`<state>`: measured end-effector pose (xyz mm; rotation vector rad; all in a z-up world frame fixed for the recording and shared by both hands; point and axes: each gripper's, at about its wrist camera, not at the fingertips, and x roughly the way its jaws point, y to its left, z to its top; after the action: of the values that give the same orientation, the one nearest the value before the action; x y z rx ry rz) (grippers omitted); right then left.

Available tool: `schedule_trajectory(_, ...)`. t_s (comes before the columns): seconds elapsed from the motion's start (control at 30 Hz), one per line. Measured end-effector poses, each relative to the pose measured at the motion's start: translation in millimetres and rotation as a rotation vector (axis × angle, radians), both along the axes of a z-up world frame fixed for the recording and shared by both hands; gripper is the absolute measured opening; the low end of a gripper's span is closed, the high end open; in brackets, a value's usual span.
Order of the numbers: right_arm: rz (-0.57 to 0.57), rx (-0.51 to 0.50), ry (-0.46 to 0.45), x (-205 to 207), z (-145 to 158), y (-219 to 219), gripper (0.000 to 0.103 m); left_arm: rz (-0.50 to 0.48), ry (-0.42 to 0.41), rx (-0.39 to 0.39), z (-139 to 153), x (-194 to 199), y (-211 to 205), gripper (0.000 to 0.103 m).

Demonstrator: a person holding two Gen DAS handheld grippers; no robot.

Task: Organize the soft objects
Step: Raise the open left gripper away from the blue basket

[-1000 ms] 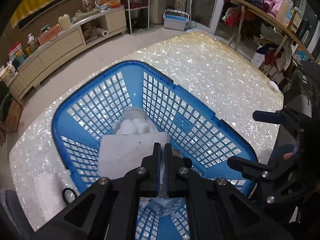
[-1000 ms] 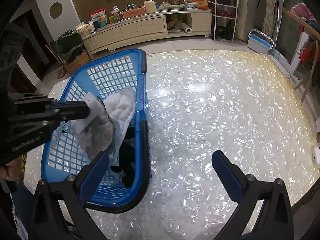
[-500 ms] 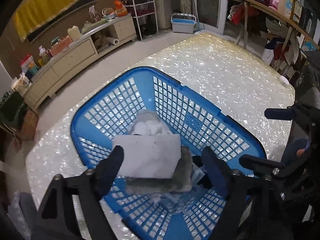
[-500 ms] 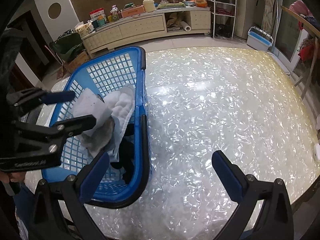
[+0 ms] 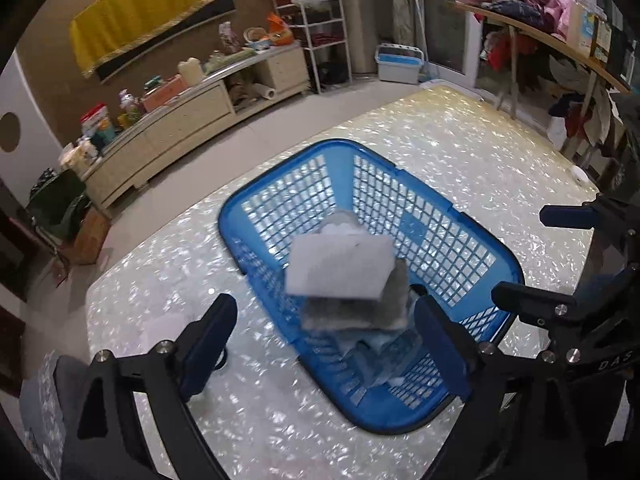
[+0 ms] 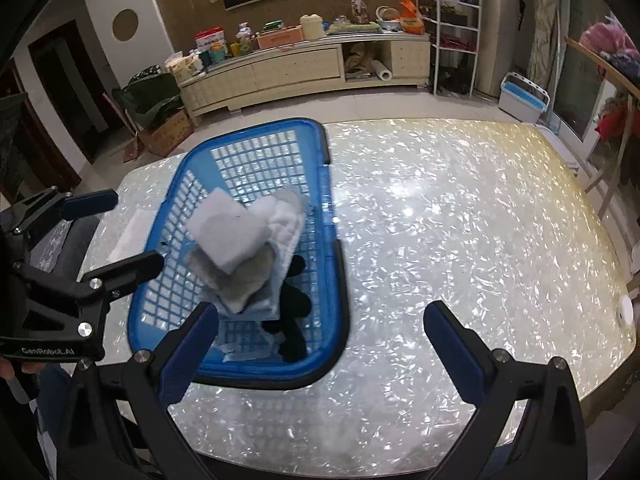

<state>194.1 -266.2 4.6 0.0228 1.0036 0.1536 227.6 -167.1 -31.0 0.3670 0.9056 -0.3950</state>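
A blue mesh basket (image 5: pixel 492 248) (image 6: pixel 324 148) stands on the shiny pearl table. Inside lie a white and grey folded cloth (image 5: pixel 340 268) (image 6: pixel 228 236) on top of a light blue cloth (image 6: pixel 260 304), a white fluffy cloth (image 6: pixel 288 216) and a black item (image 6: pixel 294 312). My left gripper (image 5: pixel 324 344) is open and empty, near the basket's near-left side. It shows in the right wrist view (image 6: pixel 120 236) left of the basket. My right gripper (image 6: pixel 320 344) is open and empty, over the basket's near right corner. It shows at the right in the left wrist view (image 5: pixel 536 256).
A white cloth (image 6: pixel 132 228) lies flat on the table left of the basket. A small white disc (image 6: pixel 626 312) sits at the table's right edge. A long cabinet (image 6: pixel 300 68), a wire shelf and a clothes rack stand beyond the table.
My left gripper opened and let go of the white and grey cloth, which now lies in the basket. The left gripper pulled back and to the left. The right gripper held still.
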Motion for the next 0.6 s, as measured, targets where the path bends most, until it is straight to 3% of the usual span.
schedule_trajectory(0.6, 0.191, -0.021, -0.045, 0.3, 12.7, 96.2, 0.103, 0.199, -0.032, -0.115, 27.6, -41.0, 117.5, 0.089)
